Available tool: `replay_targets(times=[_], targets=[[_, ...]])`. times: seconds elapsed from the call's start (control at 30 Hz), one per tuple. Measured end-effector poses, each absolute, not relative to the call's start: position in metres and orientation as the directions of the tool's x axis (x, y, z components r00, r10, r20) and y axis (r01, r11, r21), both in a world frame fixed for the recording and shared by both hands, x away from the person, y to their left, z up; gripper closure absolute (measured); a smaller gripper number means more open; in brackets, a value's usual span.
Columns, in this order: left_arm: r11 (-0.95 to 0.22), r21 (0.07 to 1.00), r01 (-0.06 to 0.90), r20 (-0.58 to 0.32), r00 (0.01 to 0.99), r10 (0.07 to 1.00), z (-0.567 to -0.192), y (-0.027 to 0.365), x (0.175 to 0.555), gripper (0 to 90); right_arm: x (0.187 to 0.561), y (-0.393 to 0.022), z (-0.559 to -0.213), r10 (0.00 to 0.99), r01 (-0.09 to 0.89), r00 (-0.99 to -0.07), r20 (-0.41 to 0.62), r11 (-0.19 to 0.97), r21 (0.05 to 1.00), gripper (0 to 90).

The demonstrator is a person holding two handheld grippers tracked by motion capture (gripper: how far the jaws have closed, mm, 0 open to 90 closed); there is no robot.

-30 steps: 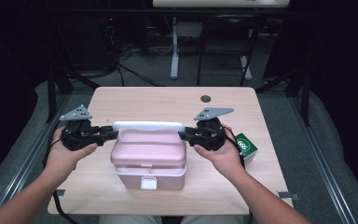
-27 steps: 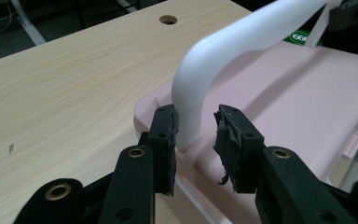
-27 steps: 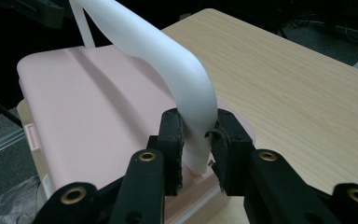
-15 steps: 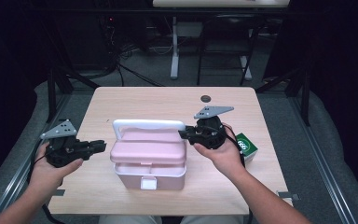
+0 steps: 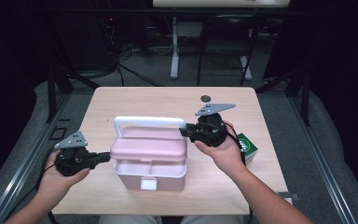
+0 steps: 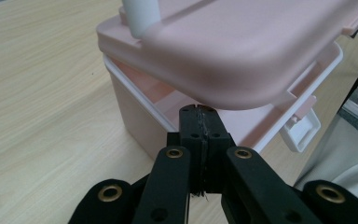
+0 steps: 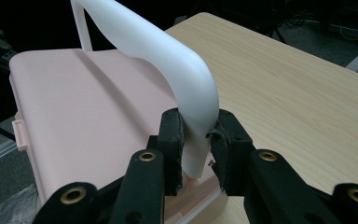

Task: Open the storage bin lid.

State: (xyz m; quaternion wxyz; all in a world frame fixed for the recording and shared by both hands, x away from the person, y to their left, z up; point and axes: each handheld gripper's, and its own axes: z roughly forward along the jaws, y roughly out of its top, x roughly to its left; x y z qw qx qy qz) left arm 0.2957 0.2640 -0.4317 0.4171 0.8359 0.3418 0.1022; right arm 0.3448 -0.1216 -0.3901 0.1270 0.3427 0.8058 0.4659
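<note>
A pink box [image 5: 151, 175] with a white front latch stands mid-table. Its pink lid [image 5: 149, 148] sits lifted off the base, leaving a gap. My right gripper [image 5: 184, 131] is shut on the right end of the white handle [image 5: 149, 122]. In the right gripper view the pads of this gripper [image 7: 196, 122] clamp the handle [image 7: 168, 51] at its bend. My left gripper [image 5: 106, 157] hovers low at the box's left side. Its jaws have just been closing and now meet with nothing between them. In the left gripper view its tips [image 6: 199, 112] sit just under the lid's [image 6: 242, 51] edge.
A small green box [image 5: 248, 145] lies by the table's right edge, behind my right hand. A dark round object [image 5: 206, 98] rests near the far edge of the wooden table [image 5: 121, 100]. A metal frame and dark floor surround the table.
My left gripper has let go of the handle's left end, moved left and down beside the box, and shut its jaws. The right gripper has stayed on the handle.
</note>
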Motion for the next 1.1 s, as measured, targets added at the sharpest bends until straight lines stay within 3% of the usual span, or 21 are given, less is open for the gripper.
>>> replay_targets(times=[0.4, 0.8, 1.1], targets=[[-0.458, 0.754, 0.471, -0.117, 0.783, 0.611, -0.439, 0.236, 0.300, 90.0, 0.346, -0.122, -0.391, 0.670, 0.432, -0.733, 0.119, 0.323, 0.842, 73.9], [-0.462, 0.750, 0.474, -0.112, 0.779, 0.617, -0.434, 0.236, 0.302, 90.0, 0.344, -0.130, -0.392, 0.675, 0.432, -0.726, 0.129, 0.301, 0.850, 71.3], [-0.462, 0.752, 0.471, -0.106, 0.777, 0.620, -0.430, 0.235, 0.303, 90.0, 0.334, -0.141, -0.391, 0.682, 0.419, -0.723, 0.108, 0.309, 0.854, 74.5]])
